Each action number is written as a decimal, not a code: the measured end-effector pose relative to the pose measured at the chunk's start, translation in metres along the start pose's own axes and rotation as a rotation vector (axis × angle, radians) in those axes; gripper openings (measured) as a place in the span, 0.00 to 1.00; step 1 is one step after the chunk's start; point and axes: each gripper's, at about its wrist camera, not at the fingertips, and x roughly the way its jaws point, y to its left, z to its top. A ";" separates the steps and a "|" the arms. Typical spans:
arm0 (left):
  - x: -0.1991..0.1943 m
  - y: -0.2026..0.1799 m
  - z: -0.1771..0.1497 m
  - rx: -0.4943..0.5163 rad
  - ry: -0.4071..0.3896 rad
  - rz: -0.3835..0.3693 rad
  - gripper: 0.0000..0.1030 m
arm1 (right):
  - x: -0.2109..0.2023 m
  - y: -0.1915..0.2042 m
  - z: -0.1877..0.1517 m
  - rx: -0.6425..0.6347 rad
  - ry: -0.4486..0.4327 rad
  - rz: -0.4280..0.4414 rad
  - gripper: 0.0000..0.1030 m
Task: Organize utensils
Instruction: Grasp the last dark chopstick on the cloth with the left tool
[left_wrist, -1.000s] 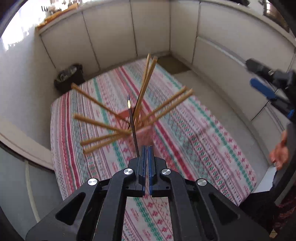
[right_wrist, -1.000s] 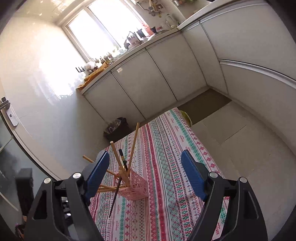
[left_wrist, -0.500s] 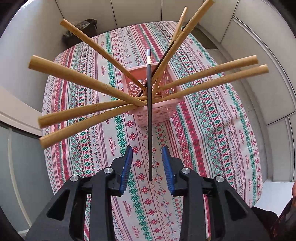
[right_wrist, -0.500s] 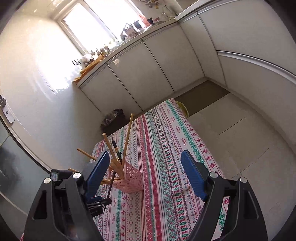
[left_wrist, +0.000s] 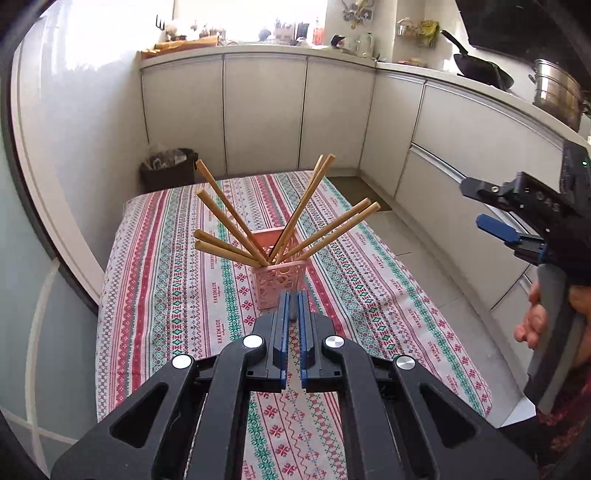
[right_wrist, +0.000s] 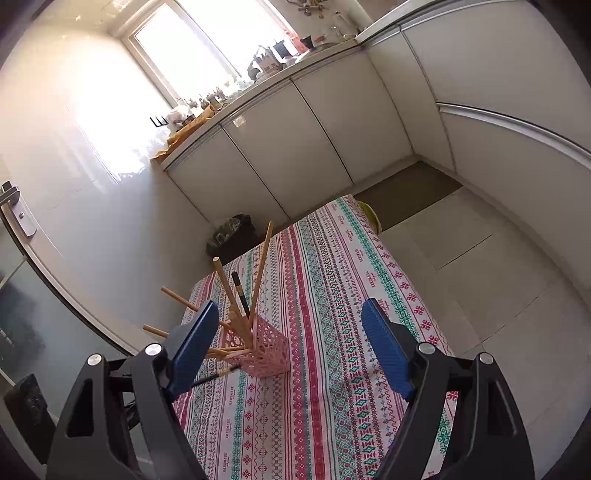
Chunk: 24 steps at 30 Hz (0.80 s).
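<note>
Left wrist view shows the table (left_wrist: 166, 295) under a striped cloth, with a pink basket (left_wrist: 279, 284) near its middle holding a fan of wooden chopsticks (left_wrist: 229, 210). The left claw (left_wrist: 293, 317), just short of the basket, is nearly together and seems clamped on a black chopstick (right_wrist: 218, 373) pointing at the basket. The step looks like dropping this last stick in, which calls for tipping it upright over the rim, while the right claw (right_wrist: 289, 304) hangs wide apart and empty.
</note>
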 end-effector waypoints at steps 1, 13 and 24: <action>-0.007 -0.002 0.000 0.016 -0.008 0.006 0.03 | 0.000 0.000 -0.001 0.004 0.004 0.003 0.76; -0.036 -0.003 0.009 0.005 -0.034 -0.022 0.00 | -0.005 -0.007 -0.009 0.023 0.042 0.029 0.78; 0.039 -0.007 0.004 -0.005 0.360 -0.143 0.03 | -0.007 -0.020 -0.004 0.047 0.053 0.010 0.79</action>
